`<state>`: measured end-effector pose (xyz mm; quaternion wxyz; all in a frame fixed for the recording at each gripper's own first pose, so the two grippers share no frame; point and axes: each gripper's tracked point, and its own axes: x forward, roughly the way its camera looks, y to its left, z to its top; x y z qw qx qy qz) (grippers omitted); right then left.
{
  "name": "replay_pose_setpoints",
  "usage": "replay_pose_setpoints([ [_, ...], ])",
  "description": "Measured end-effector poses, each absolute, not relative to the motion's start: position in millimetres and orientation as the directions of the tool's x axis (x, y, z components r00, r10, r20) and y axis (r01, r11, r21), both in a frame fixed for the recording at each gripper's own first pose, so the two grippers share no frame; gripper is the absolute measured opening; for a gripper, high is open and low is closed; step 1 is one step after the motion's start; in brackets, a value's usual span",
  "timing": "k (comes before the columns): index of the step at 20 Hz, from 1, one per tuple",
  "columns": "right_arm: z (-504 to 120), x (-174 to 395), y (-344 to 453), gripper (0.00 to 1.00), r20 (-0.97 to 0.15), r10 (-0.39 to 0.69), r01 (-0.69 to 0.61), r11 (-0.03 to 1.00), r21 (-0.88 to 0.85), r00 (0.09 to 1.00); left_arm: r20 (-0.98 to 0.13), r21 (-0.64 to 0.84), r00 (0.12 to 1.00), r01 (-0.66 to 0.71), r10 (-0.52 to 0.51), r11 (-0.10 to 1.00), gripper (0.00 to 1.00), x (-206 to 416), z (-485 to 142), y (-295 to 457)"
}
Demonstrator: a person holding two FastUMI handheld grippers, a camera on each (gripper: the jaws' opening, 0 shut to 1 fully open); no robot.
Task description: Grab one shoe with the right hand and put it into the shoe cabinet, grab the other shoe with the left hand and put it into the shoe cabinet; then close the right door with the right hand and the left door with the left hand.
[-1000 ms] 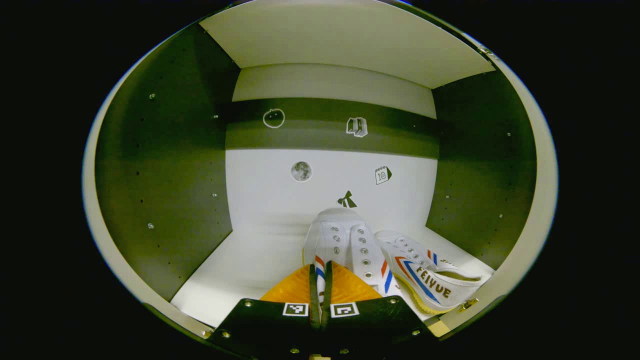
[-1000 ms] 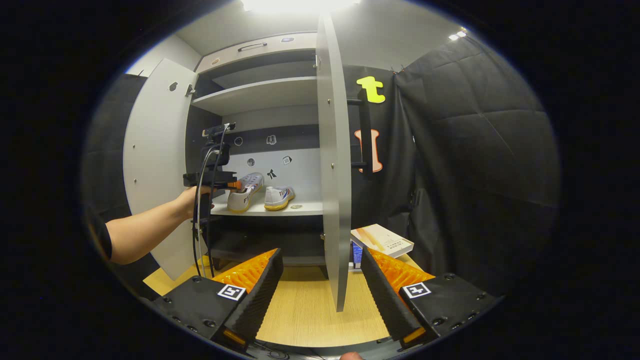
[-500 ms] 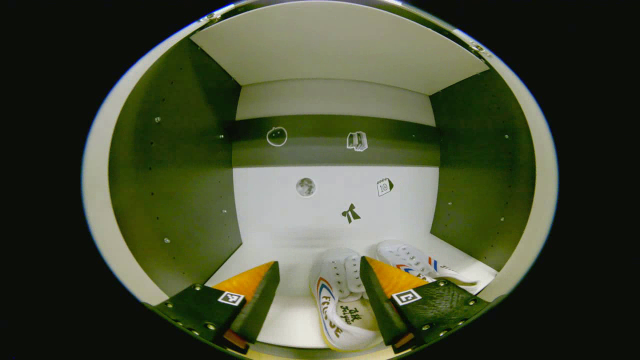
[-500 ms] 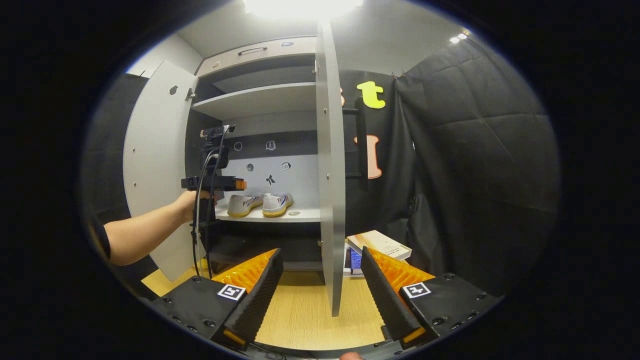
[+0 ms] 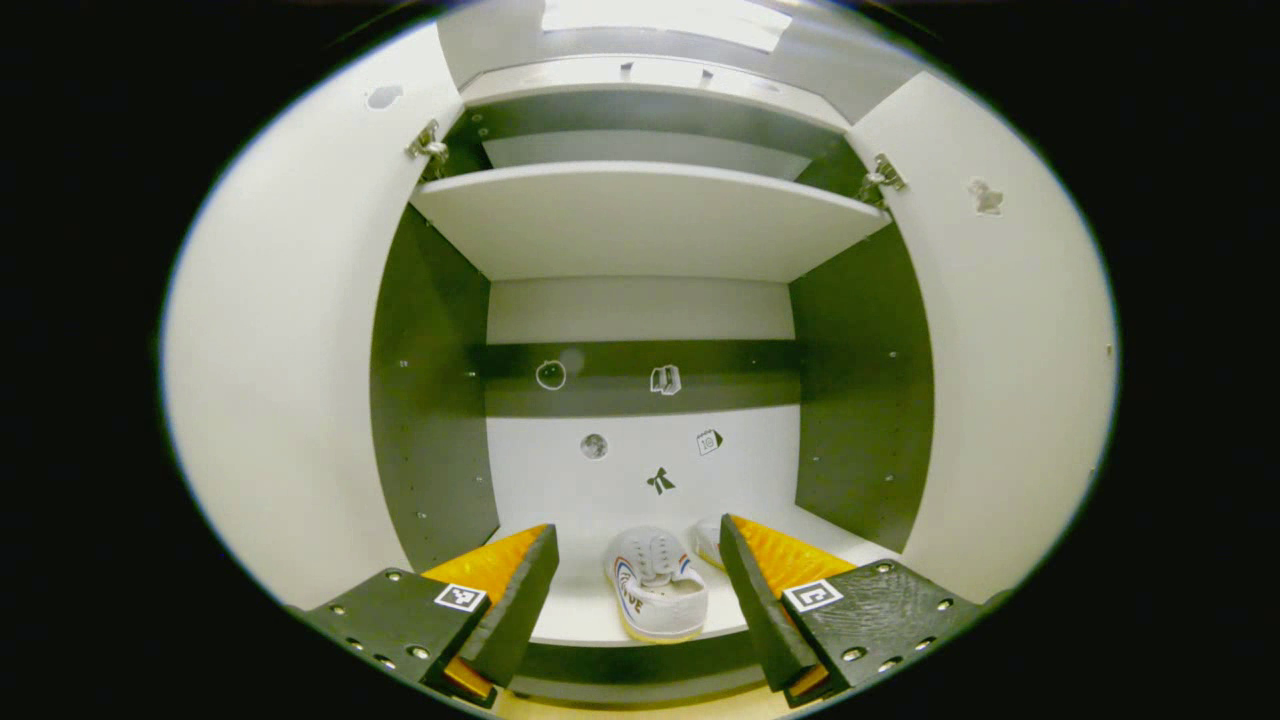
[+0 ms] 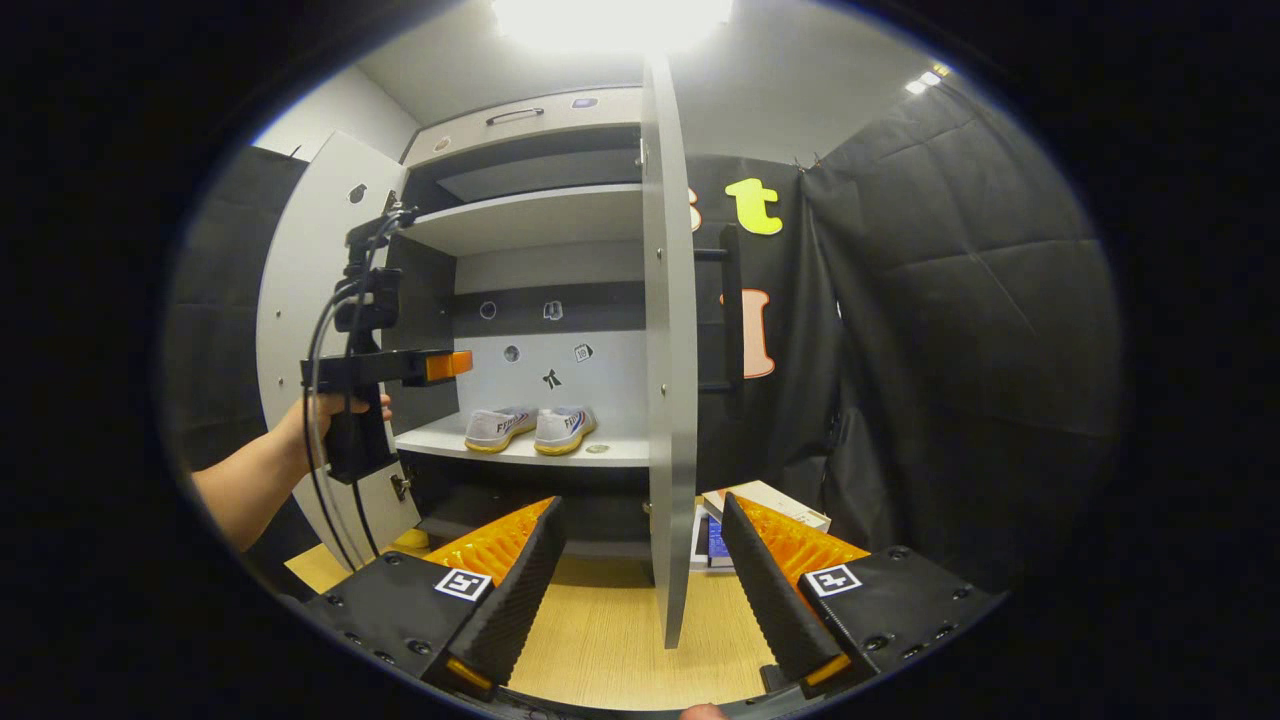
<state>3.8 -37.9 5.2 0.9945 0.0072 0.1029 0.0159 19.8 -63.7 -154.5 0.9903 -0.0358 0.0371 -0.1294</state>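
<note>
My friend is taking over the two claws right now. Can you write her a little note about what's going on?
Left claw: open, holding nothing, in front of the open cabinet.
Right claw: open, holding nothing, low in front of the right door's edge.
Both shoes sit side by side on the middle shelf: left shoe, right shoe.
Done: both shoes are in the cabinet.
Left: shut the right door with the right claw, then the left door with the left claw. Both doors stand wide open.
</note>
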Motion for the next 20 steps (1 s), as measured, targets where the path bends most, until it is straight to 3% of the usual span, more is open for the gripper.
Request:
replay_pose_setpoints([
  [5, 20, 8, -35, 0.98, -0.159, 0.06, -0.056, 0.998, 0.029, 0.986, -0.028, -0.061, 0.96, 0.278, -0.28, 0.959, 0.88, -28, -140, -54],
  [11, 28, 14, -38, 0.98, -0.13, 0.072, -0.072, 0.997, -0.003, 0.989, -0.02, -0.064, 0.966, 0.256, -0.258, 0.965, 0.92, -33, -161, -57],
  [17, 37, 23, -40, 0.98, -0.102, 0.067, -0.067, 0.998, 0.01, 0.993, -0.028, -0.083, 0.971, 0.233, -0.236, 0.969, 0.89, -33, -162, -56],
  [18, 39, 25, -44, 0.92, -0.098, 0.062, -0.061, 0.998, 0.009, 0.993, -0.029, -0.088, 0.972, 0.23, -0.233, 0.969, 0.89, -33, -164, -56],
  [19, 42, 27, -46, 0.98, -0.1, 0.057, -0.056, 0.998, 0.008, 0.993, -0.027, -0.089, 0.972, 0.232, -0.235, 0.969, 0.89, -32, -164, -55],
  [20, 44, 27, -48, 0.98, -0.096, 0.059, -0.059, 0.998, 0.005, 0.994, -0.017, -0.082, 0.971, 0.236, -0.239, 0.968, 0.92, -31, -164, -55],
])
